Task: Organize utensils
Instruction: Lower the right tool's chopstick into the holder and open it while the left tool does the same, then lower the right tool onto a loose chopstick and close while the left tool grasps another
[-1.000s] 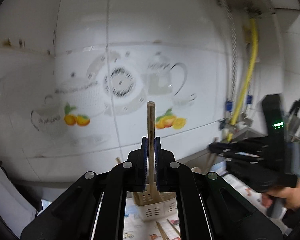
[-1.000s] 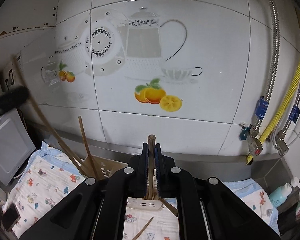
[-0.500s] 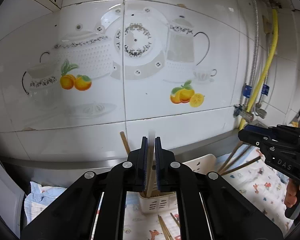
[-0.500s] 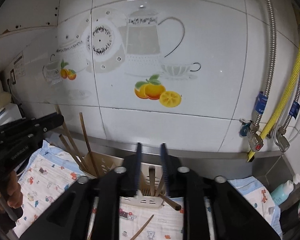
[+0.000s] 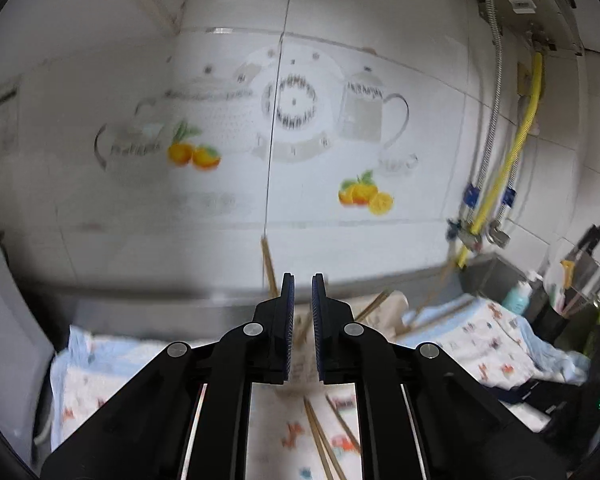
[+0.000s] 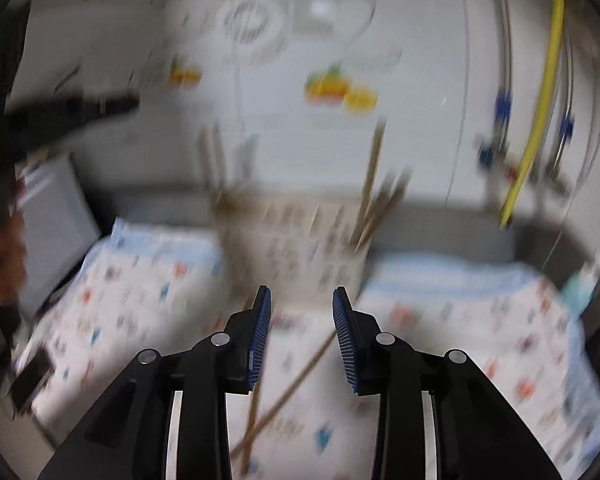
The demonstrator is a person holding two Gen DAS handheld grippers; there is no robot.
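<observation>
A white slotted utensil holder (image 6: 296, 248) stands on the cloth by the tiled wall, with several wooden chopsticks (image 6: 374, 184) leaning in it. More chopsticks (image 6: 292, 384) lie loose on the cloth in front of it. My right gripper (image 6: 302, 300) is open and empty, above the loose chopsticks and short of the holder. My left gripper (image 5: 302, 280) is slightly open with nothing between its pads; a chopstick (image 5: 269, 264) stands in the holder just behind it, and loose chopsticks (image 5: 320, 436) lie below. Both views are blurred.
A patterned cloth (image 6: 480, 320) covers the counter. A grey appliance (image 6: 52, 224) stands at the left. Yellow and steel hoses (image 6: 540, 92) run down the wall at the right. A soap bottle (image 5: 518, 296) and a knife block (image 5: 580, 276) stand at the far right.
Both grippers let go of their chopsticks into the holder and opened. The right gripper pulled back and tilted down toward the cloth; the left gripper also drew back.
</observation>
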